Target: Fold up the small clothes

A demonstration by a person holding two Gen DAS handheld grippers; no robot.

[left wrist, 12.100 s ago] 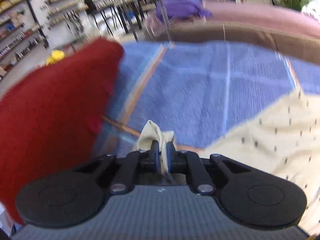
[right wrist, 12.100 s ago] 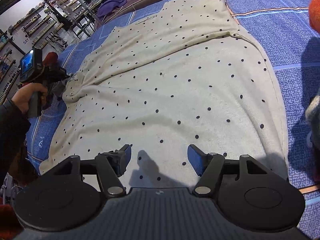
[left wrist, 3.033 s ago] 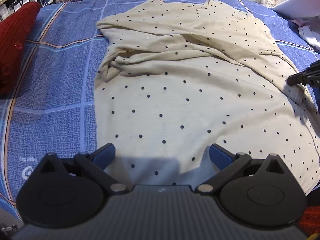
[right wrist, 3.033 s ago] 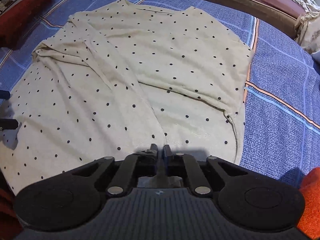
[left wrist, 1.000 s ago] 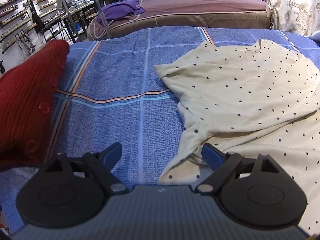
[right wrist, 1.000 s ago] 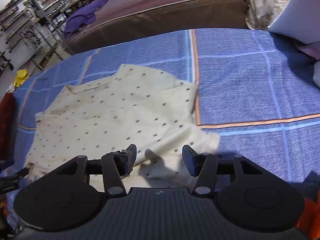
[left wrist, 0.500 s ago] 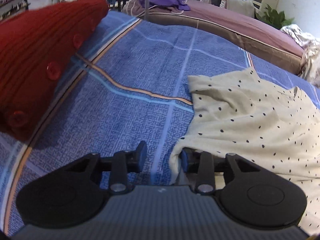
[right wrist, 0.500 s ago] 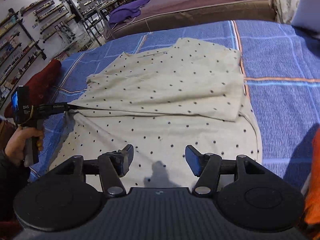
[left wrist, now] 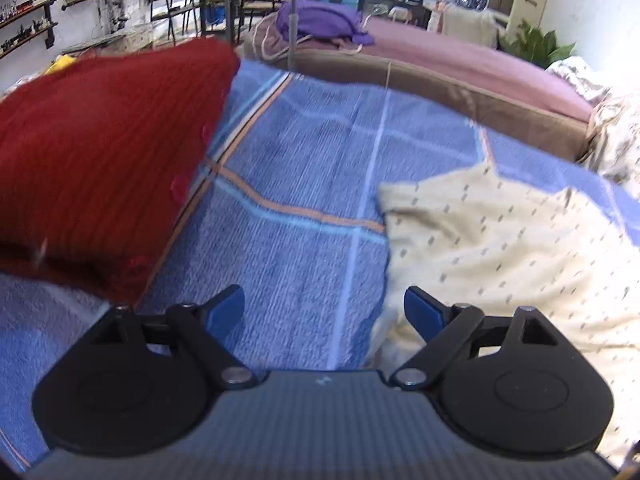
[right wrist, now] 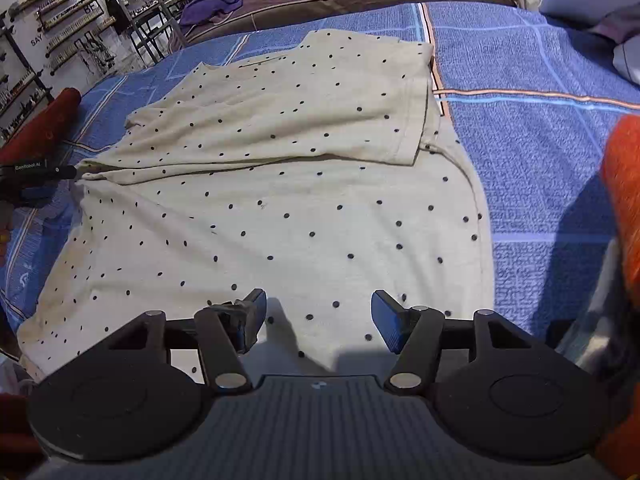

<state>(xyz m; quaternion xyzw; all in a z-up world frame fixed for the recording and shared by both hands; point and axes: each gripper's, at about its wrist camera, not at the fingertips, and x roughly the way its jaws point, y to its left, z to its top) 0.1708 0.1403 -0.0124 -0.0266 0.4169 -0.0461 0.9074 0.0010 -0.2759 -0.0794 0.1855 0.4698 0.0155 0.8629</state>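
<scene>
A cream shirt with black dots (right wrist: 280, 184) lies spread on the blue checked bed cover (right wrist: 540, 152), its far part folded over toward the near part. My right gripper (right wrist: 318, 314) is open and empty, low over the shirt's near hem. My left gripper (left wrist: 324, 312) is open and empty over bare cover, its right finger at the shirt's left edge (left wrist: 500, 248). The left gripper's fingers (right wrist: 44, 170) also show in the right wrist view, at the shirt's left side by the fold.
A red knitted cushion with buttons (left wrist: 100, 160) lies close on the left of the left gripper. An orange item (right wrist: 624, 184) is at the right edge. A brown bed with purple cloth (left wrist: 320, 20) stands beyond the cover. Shelves line the far wall.
My left gripper has opened wide and let the shirt's left edge go, drawing slightly back. My right gripper stays open and has come lower and nearer over the hem.
</scene>
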